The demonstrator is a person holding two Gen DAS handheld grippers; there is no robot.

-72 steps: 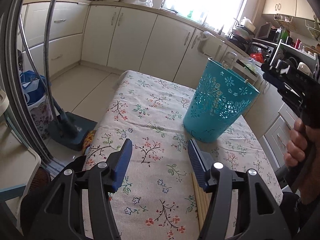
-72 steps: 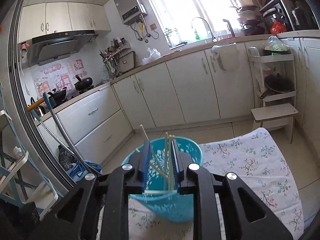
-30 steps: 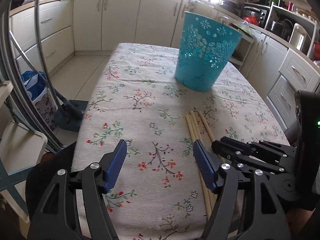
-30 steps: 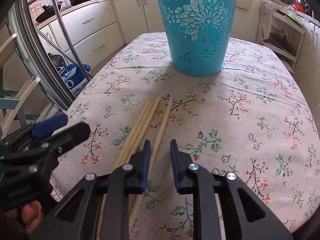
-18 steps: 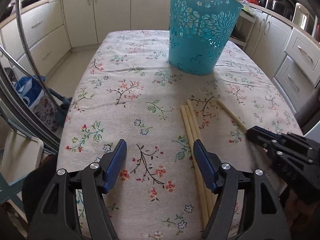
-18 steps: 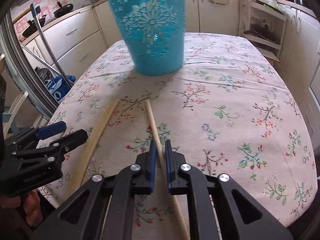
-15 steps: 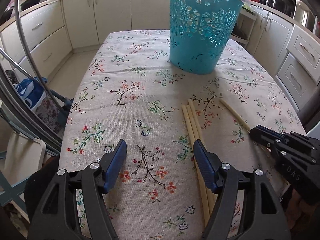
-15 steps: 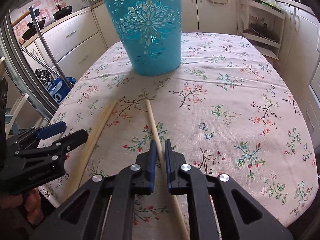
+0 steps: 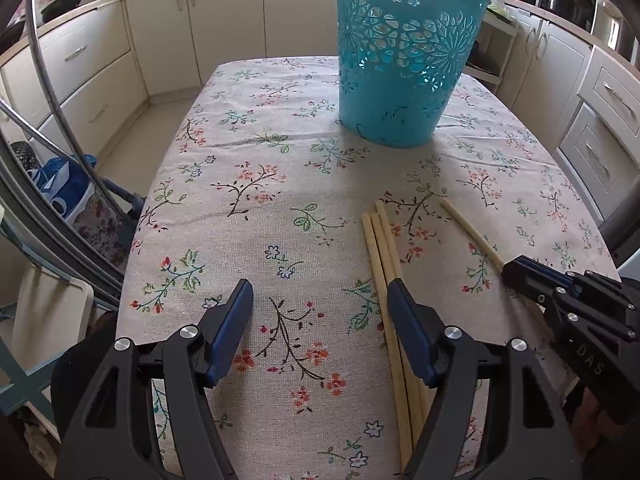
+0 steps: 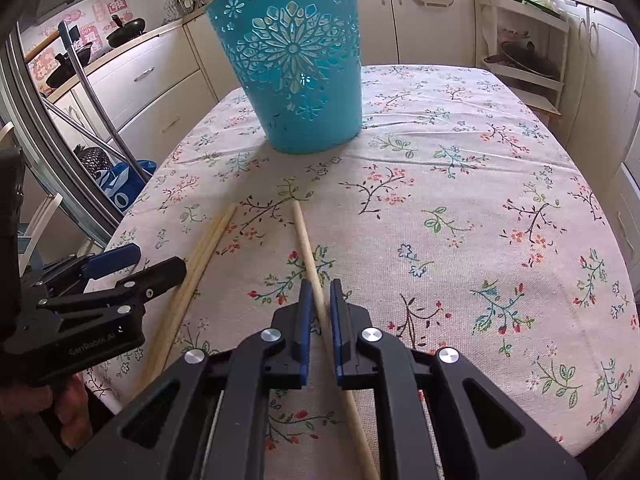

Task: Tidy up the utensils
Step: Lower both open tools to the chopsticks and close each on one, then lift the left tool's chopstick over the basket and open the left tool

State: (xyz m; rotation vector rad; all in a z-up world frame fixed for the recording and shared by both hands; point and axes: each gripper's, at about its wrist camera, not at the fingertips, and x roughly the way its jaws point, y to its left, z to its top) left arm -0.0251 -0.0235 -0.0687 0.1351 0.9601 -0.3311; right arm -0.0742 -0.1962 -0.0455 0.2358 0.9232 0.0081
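Note:
A single pale wooden chopstick [image 10: 304,236] lies on the floral tablecloth [image 10: 460,208], and my right gripper [image 10: 320,285] is shut on its middle. In the left wrist view the same chopstick [image 9: 468,232] runs into the right gripper [image 9: 516,270]. A bundle of three chopsticks [image 9: 380,244] lies side by side to its left, partly under the right finger of my left gripper [image 9: 319,286]. That gripper is open and holds nothing. The bundle [image 10: 204,248] and the left gripper [image 10: 156,258] also show in the right wrist view. The teal cut-out basket [image 9: 400,80] stands upright at the far end.
Cream kitchen cabinets [image 9: 224,20] surround the table. Left of the table are metal chair tubes [image 9: 60,120] and a blue bag [image 9: 56,188] on the floor. A small shelf rack [image 10: 524,40] stands at the back right. A hand [image 10: 68,400] holds the left gripper.
My right gripper has closed on one chopstick and drawn it to the right, away from the bundle. The left gripper has shifted nearer the bundle and stayed open.

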